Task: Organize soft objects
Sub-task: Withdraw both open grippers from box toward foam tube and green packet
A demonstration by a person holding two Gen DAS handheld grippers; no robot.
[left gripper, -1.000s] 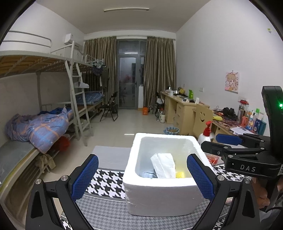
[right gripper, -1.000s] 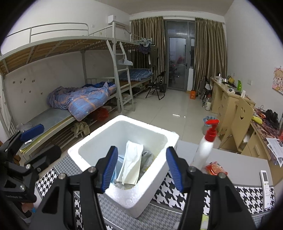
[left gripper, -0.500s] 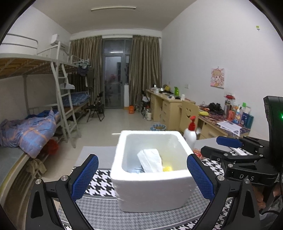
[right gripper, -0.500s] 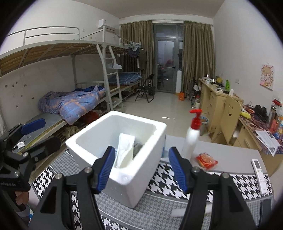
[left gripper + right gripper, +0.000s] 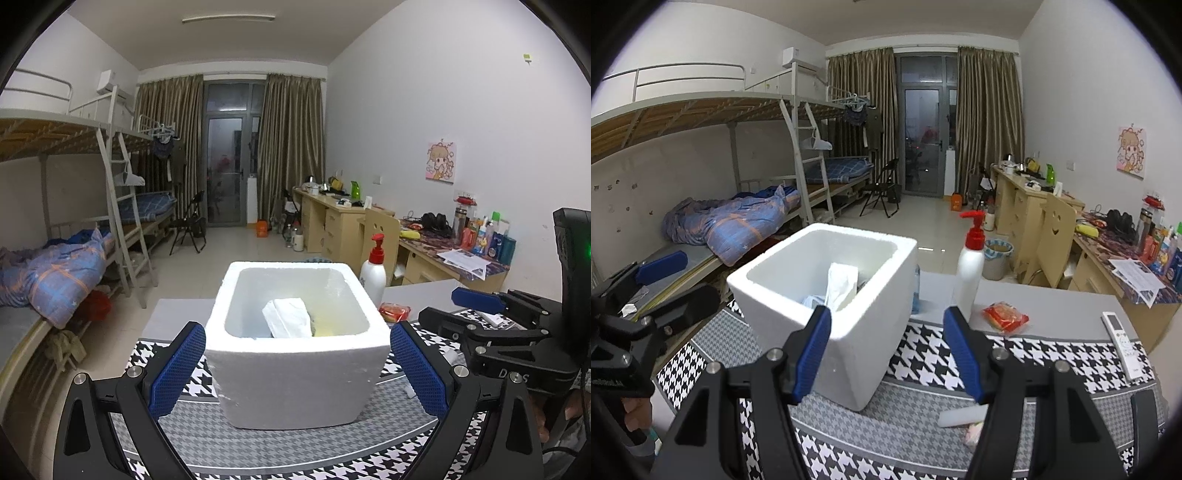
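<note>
The right claw (image 5: 886, 354) has swung right off the foam box (image 5: 849, 325); both claws spread, empty. Next: reaching the red packet (image 5: 1005, 317) near the desk's far edge.

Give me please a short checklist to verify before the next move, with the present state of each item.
1. Left claw free of any load: ok, its pads stand wide on either side of the foam box without touching it.
2. Right claw free of any load: ok, open, nothing between the pads.
3. Foam box upright on the houndstooth mat: ok.
4. Space left inside the box: ok, the white tissue pack and a yellow item leave part of it free.
5. Soft things remaining outside: not ok, the red packet lies on the grey table.
6. Pale object near the right claw's finger: cannot tell what it is.
</note>
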